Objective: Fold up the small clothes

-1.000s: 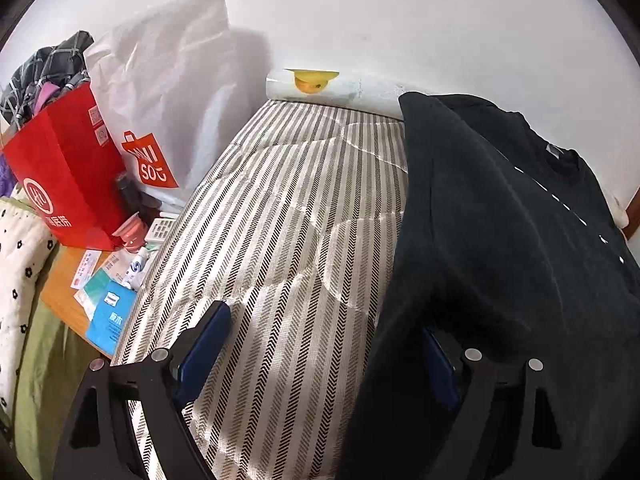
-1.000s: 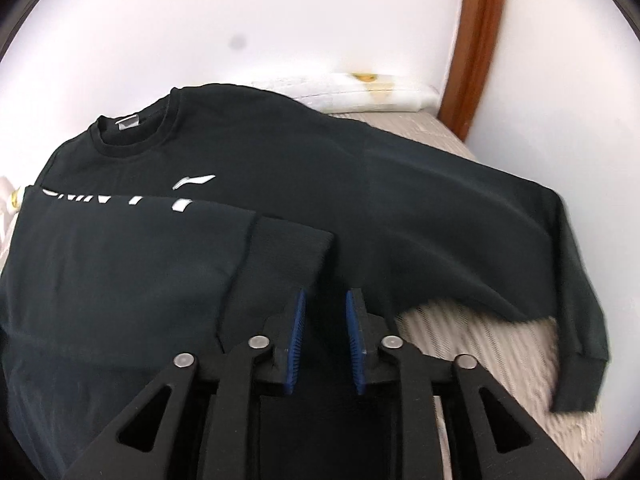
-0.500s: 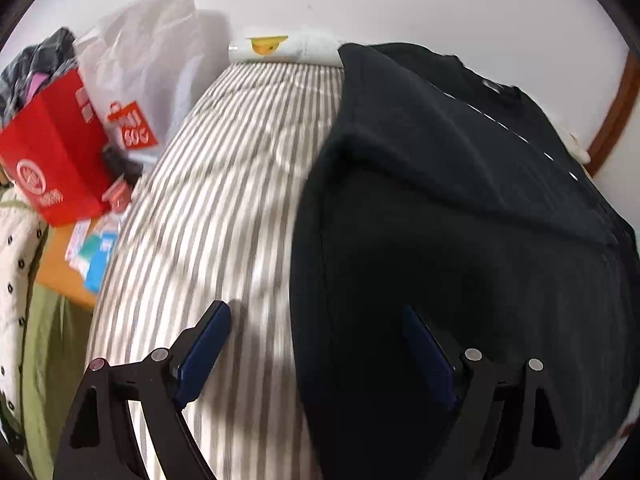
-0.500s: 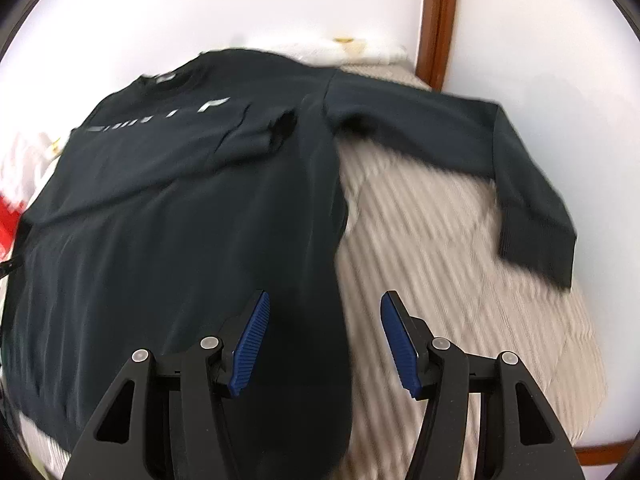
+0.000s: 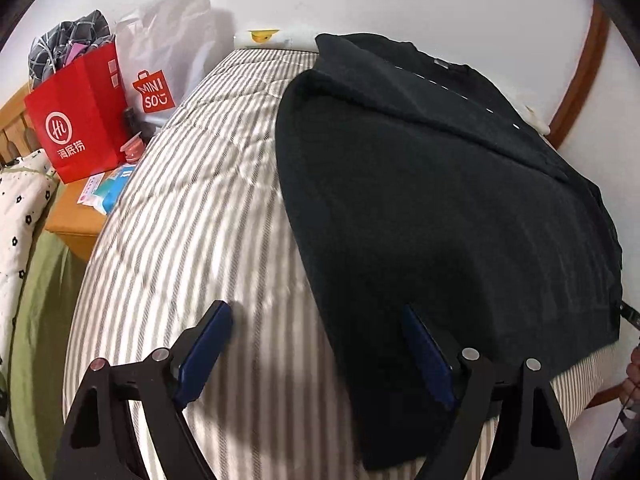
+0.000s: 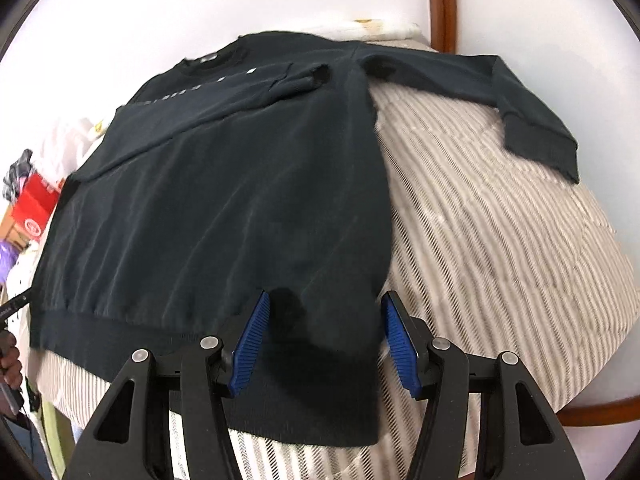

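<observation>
now both grippers have let go. a moment ago the right gripper (image 6: 324, 344) had its fingers pinched close together down by the folded sleeve; now its fingers are spread wide and hold nothing, hanging over the bottom edge of the black sweater (image 6: 224, 208). the left gripper (image 5: 320, 356) has pulled back too, and its fingers are wide and hold nothing, one over the striped bed (image 5: 192, 208) and one over the sweater's side.

the sweater lies flat on the bed with its neck toward the wall. one sleeve is folded across the chest and stays there. the other sleeve (image 6: 520, 108) sticks out to the side on the bed.

so it looks like the first sleeve fold is done. the next job is likely the other sleeve. the cloth is soft and may slide, so the grab should be firm.

beside the bed stand a red bag (image 5: 76, 120) and a white bag (image 5: 168, 52).
</observation>
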The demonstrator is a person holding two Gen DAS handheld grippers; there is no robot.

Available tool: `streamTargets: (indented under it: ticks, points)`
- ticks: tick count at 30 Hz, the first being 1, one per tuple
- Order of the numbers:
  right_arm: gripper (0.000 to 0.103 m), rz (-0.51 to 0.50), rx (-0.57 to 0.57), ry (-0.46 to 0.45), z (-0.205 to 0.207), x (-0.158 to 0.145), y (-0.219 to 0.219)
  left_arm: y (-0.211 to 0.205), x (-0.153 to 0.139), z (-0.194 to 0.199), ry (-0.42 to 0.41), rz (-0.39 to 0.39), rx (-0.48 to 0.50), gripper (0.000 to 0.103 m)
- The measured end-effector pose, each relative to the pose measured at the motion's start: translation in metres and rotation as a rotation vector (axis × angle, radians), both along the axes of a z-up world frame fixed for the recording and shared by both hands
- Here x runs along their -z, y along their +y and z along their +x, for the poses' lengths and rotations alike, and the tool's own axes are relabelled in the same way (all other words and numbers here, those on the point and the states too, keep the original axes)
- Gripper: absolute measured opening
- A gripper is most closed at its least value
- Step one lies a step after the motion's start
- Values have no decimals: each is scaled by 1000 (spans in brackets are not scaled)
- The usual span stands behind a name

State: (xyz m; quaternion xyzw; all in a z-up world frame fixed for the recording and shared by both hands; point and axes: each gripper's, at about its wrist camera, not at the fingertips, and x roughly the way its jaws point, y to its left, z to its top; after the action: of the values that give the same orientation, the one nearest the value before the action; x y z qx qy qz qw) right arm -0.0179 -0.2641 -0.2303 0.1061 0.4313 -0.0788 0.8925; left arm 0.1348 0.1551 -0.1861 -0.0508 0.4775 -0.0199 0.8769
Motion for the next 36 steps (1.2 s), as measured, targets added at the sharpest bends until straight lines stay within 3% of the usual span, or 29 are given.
streamTargets:
  ticks: [3,5,6,8,9,11,14,17,23,29,33,36]
  points:
    - [57,7,20,-9,-3,1,0,-4,-2,-9,-16,-6,-14,71]
    - [50,3,41,-25,-6,1,1,-9,-2,-15,-23,-19,-18,50]
    - [43,-8,47,-34,-7,1,1,-12,-3,-15,-22,-19,-14,44]
    - [29,-41,54,-59,-12,-1,4,-18,-3,-15,-18,-51,8,23]
    - [20,-48,53,-65,-11,-2,2,-18,-4,-13,-17,-39,-10,20]
    - [14,-21,50,-73,-15,-5,-1,-16,-4,-16,-13,-37,-17,12]
    - [11,13,39,-89,-26,-10,-4,-7,-12,-26,-25,-80,-4,11]
    - [11,34,17,-96,-39,-13,-1,-1,-18,-40,-43,-70,1,11]
    - [11,98,-13,-80,-57,-13,0,10,-13,-64,-15,-126,-9,11]
    - [13,35,-43,-59,-54,-17,10,1,-11,-61,9,-65,33,16]
    - [22,0,-39,-61,-42,-23,10,-4,-23,-50,-25,6,16,19]
    - [36,-53,-4,-86,-37,-31,0,-7,-33,-33,-32,4,8,23]
